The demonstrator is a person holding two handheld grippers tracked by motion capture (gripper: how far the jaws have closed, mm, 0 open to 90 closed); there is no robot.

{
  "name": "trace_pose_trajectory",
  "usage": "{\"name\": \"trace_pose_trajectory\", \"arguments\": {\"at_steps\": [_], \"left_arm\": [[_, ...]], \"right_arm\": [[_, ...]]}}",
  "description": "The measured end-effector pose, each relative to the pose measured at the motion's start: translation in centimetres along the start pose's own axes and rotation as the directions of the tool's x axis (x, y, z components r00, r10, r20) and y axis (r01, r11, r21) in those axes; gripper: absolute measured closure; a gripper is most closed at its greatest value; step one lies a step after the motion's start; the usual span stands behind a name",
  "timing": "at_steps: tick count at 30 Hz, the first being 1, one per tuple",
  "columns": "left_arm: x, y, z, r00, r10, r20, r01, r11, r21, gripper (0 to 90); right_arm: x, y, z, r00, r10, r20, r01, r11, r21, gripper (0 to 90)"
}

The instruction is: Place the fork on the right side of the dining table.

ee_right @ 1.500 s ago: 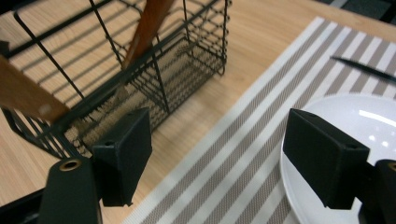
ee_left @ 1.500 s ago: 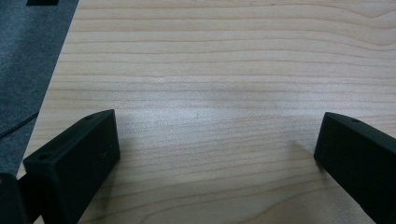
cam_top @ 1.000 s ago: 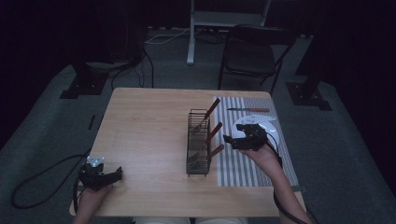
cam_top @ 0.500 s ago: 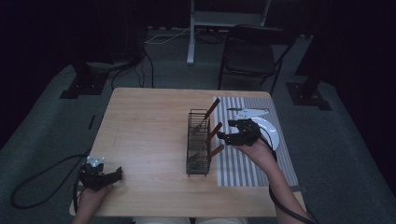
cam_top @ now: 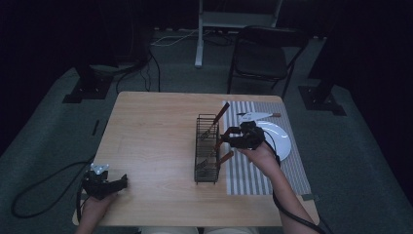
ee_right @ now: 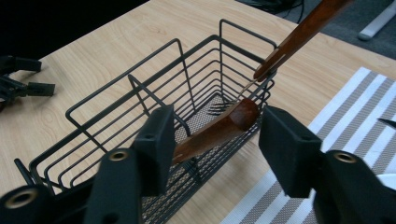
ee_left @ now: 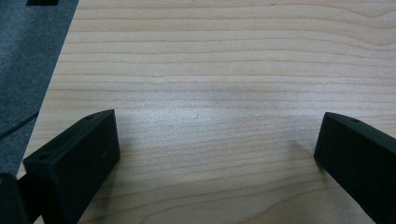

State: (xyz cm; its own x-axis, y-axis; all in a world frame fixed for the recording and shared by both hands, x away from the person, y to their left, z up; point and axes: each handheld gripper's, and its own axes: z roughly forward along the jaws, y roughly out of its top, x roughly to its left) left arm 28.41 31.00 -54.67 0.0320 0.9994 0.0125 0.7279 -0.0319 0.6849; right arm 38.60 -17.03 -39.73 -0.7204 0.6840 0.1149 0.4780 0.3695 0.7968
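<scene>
**Where our three cameras look**

Our high camera sits far above the near side of the table (cam_top: 156, 126) and looks forward and down, past it to the floor and a chair (cam_top: 265, 53). Our left gripper camera sits very low and close, looking down at bare wood (ee_left: 210, 70). Our right gripper camera looks close over the wire basket (ee_right: 187, 93) toward the striped mat (ee_right: 359, 116). We see that basket (cam_top: 206, 148) and mat (cam_top: 253, 170) from high up too.
</scene>
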Motion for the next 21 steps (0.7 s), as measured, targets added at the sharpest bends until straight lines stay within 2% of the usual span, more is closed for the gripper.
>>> {"name": "trace_pose_trajectory", "arguments": {"at_steps": [5, 11, 14, 17, 19, 21], "left_arm": [[0.0, 0.0, 0.0, 1.0000, 0.000, 0.000, 0.000, 1.0000, 0.000, 0.5], [0.0, 0.0, 0.0, 1.0000, 0.000, 0.000, 0.000, 1.0000, 0.000, 0.5], [0.0, 0.0, 0.0, 1.0000, 0.000, 0.000, 0.000, 1.0000, 0.000, 0.5], [0.0, 0.0, 0.0, 1.0000, 0.000, 0.000, 0.000, 1.0000, 0.000, 0.5], [0.0, 0.0, 0.0, 1.0000, 0.000, 0.000, 0.000, 1.0000, 0.000, 0.5], [0.0, 0.0, 0.0, 1.0000, -0.002, 0.000, 0.002, 1.0000, -0.002, 0.5]], "right_arm": [[-0.1, -0.1, 0.4, 0.9999, -0.012, -0.007, 0.012, 1.000, 0.009, 56.0], [-0.1, -0.2, 0.5, 0.9989, -0.024, -0.041, 0.025, 1.000, 0.015, 64.3], [-0.2, -0.1, 0.3, 0.9963, -0.014, -0.085, 0.015, 1.000, 0.007, 67.9], [-0.4, 0.1, -0.2, 0.9879, 0.007, -0.155, -0.009, 1.000, -0.013, 74.2], [-0.3, 0.2, -0.5, 0.9814, -0.002, -0.192, -0.001, 1.000, -0.015, 77.0], [-0.2, 0.3, -0.8, 0.9706, 0.001, -0.241, -0.007, 1.000, -0.022, 80.6]]}}
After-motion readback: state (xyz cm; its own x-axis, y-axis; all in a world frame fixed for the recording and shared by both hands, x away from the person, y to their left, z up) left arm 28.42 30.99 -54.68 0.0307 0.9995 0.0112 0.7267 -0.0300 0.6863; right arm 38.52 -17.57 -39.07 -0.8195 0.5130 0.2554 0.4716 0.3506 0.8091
